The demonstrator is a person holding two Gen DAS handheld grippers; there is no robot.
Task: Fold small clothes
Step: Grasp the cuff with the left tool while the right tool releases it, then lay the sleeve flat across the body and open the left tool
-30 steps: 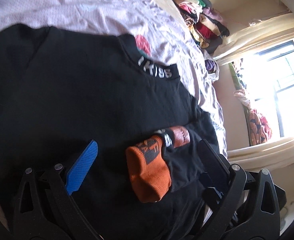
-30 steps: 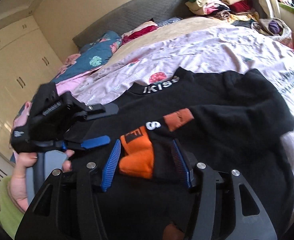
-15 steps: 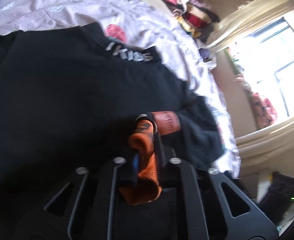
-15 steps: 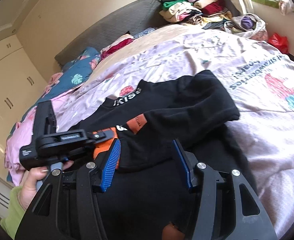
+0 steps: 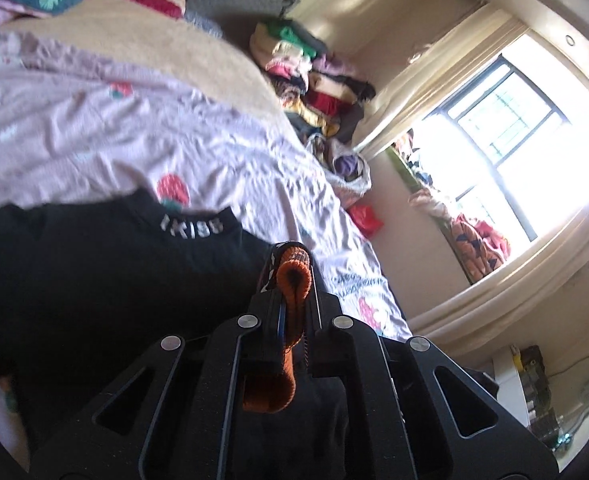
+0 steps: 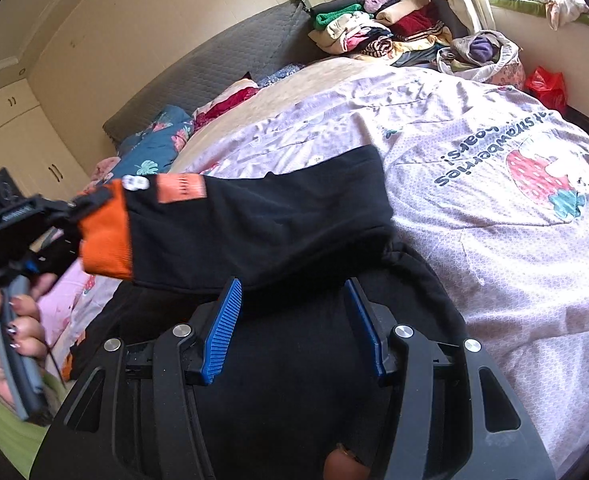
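The left gripper (image 5: 292, 276) is seen with its fingers clenched on the orange cuff (image 5: 290, 280) of a black sweatshirt (image 5: 94, 280); little of the cuff beyond the pinched fold is visible in the left wrist view, the remainder being hidden between and beneath the fingers. In the right wrist view the same gripper (image 6: 90, 204) is motion-blurred at the left margin, and the hand (image 6: 10, 332) holding it is partly cut off by the frame edge. The sleeve (image 6: 254, 216) is shown lifted clear of the garment's body, its long axis running nearly level from the cuff at left to the shoulder at right, where it sags back onto the bed (image 6: 494, 220). The body of the sweatshirt lies flat on the pink strawberry-print cover, its lettered collar (image 5: 192, 226) directed toward the headboard (image 6: 222, 68). The right gripper (image 6: 292, 328) is held over the dark torso with its blue-padded fingers (image 6: 222, 328) spread apart; whether they touch the cloth cannot be determined, as the black fabric gives no contrast. A pile of folded clothes (image 6: 378, 24) is stacked at the far corner of the bed.
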